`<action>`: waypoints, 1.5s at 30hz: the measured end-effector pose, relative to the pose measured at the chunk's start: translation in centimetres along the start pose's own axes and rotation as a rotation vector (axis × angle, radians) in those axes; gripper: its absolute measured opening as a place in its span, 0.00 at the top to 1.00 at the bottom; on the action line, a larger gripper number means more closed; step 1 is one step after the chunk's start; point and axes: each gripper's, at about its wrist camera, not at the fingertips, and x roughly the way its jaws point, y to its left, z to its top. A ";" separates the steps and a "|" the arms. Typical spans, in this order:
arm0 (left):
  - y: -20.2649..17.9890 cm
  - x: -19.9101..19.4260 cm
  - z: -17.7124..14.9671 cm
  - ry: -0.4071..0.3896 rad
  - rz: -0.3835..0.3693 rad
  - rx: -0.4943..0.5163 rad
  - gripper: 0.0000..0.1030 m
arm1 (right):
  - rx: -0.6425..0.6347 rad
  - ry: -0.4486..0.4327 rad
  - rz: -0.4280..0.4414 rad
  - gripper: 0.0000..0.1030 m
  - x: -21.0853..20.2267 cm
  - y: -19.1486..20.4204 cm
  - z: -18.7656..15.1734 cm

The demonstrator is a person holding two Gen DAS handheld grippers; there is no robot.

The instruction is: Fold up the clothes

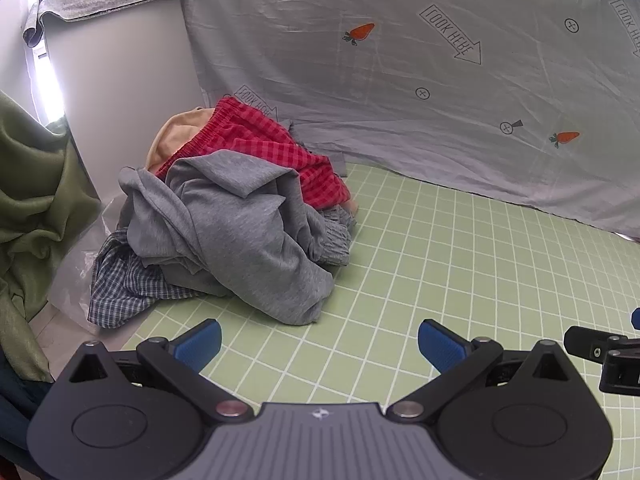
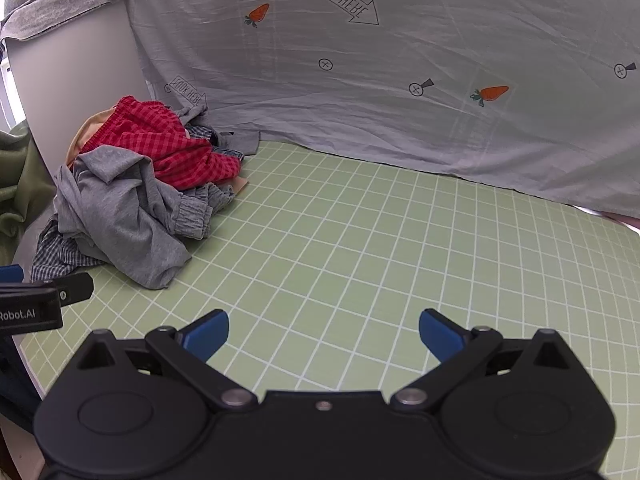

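Note:
A heap of clothes lies at the left of a green grid mat (image 1: 440, 264) (image 2: 360, 240). On top is a grey knit garment (image 1: 240, 232) (image 2: 124, 216). Behind it lies a red checked garment (image 1: 280, 148) (image 2: 168, 148), with a peach piece (image 1: 176, 136) at the back and a blue-white checked cloth (image 1: 120, 288) (image 2: 56, 256) underneath. My left gripper (image 1: 320, 344) stands open just short of the heap, nothing between its blue pads (image 1: 200, 344). My right gripper (image 2: 324, 334) is open over bare mat, right of the heap. Each gripper's edge shows in the other's view.
A grey sheet (image 1: 400, 60) (image 2: 400, 60) printed with carrots and arrows hangs behind the mat. A white cabinet (image 1: 120, 92) with a grey cloth on top stands at the left. A green curtain (image 1: 32, 200) hangs at the far left. Clear plastic (image 1: 76, 268) lies under the heap.

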 end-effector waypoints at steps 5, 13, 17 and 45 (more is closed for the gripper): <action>0.0 -0.1 -0.1 0.001 0.005 0.000 0.00 | 0.004 -0.006 0.005 0.00 -0.1 0.0 0.1; -0.1 -0.3 -0.3 0.002 0.007 0.004 0.00 | 0.007 -0.010 0.004 0.00 -0.4 0.1 -0.2; 0.0 -0.4 -0.3 -0.003 0.006 0.004 0.00 | 0.007 -0.012 0.003 0.00 -0.4 0.2 -0.2; 0.4 -0.6 -0.3 -0.011 0.002 0.003 0.00 | 0.016 -0.021 0.005 0.00 -0.7 0.3 -0.4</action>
